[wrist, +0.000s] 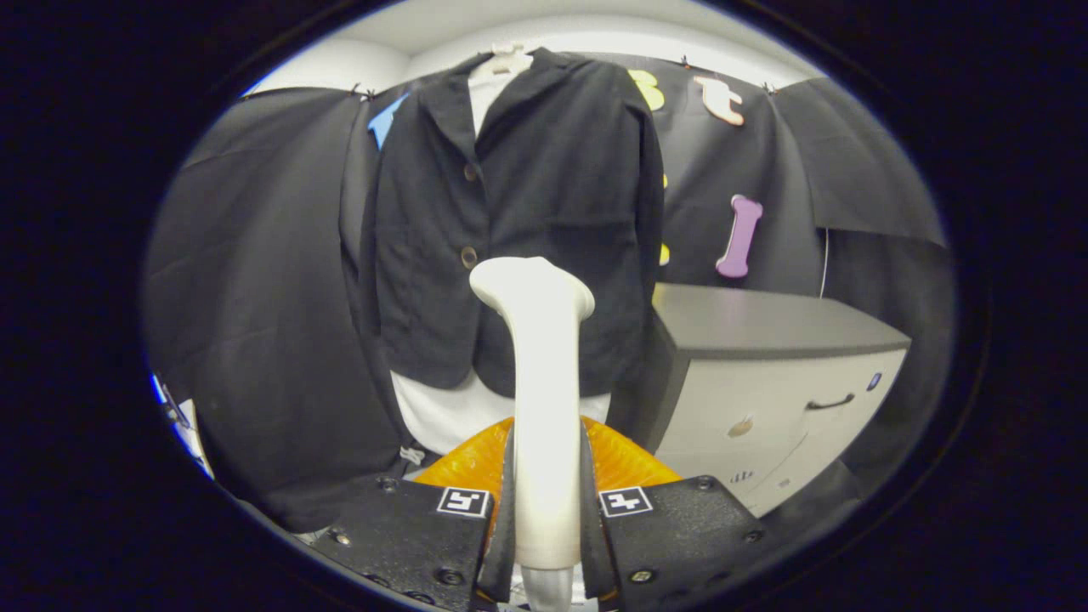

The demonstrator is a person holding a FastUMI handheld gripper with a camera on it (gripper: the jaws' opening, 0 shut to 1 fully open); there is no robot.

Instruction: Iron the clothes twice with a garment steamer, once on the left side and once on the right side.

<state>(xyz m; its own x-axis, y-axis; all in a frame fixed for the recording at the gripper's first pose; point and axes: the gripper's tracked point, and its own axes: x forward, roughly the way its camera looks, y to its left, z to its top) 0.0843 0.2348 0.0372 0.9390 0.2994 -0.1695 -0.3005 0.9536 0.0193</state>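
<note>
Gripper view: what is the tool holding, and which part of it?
The tool is shut on the cream plastic garment steamer, both fingers pressing its upright handle, low down.

Your camera rides on the tongs (545, 518) and looks forward along them, level, straight at the hanging jacket (518, 229). It sits near the jacket, with a cabinet (765, 374) off to the right.
</note>
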